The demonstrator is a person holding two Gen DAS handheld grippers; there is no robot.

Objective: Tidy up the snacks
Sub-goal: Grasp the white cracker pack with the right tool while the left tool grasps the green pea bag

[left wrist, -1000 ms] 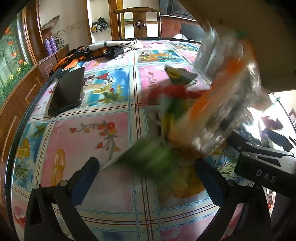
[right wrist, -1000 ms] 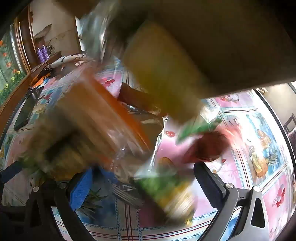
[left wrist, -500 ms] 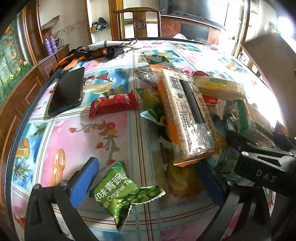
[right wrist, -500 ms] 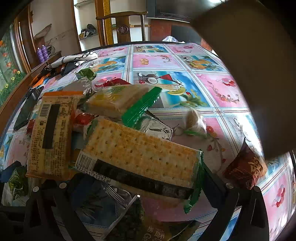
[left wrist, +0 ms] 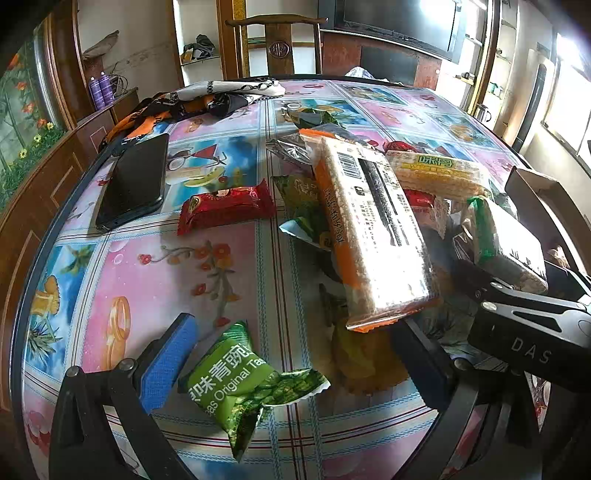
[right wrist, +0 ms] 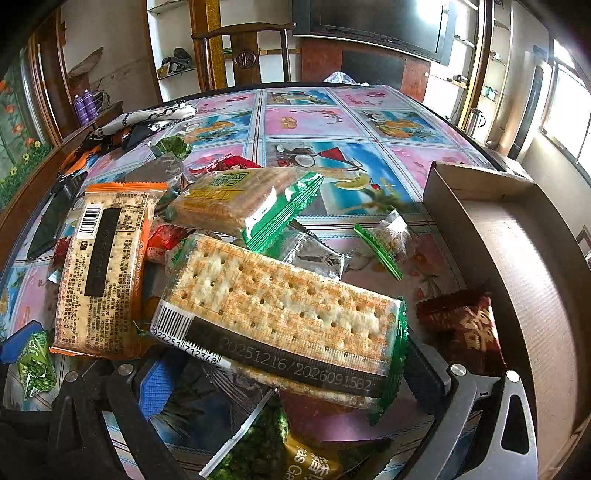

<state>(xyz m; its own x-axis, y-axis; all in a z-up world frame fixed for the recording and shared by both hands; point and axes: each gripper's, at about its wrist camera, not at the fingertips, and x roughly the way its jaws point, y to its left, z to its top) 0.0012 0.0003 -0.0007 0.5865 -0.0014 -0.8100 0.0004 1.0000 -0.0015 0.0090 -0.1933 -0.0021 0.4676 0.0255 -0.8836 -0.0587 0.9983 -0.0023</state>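
Both fingers of my left gripper (left wrist: 291, 365) and right gripper (right wrist: 291, 376) stand wide, holding nothing. Snack packets (right wrist: 280, 317) lie heaped mid-table (left wrist: 122, 266), cardboard box (right wrist: 524, 266) at its right edge.

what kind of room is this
Most likely a home dining or living room: a round table under a fruit-print cloth, a carved wooden chair behind it, and a flat TV by wooden shelving.

A green-edged cracker pack (right wrist: 280, 314) lies across the open right claw (right wrist: 291, 384) — other snack packets heaped behind, a cardboard box (right wrist: 517, 258) just right on the worktop (right wrist: 332, 122).
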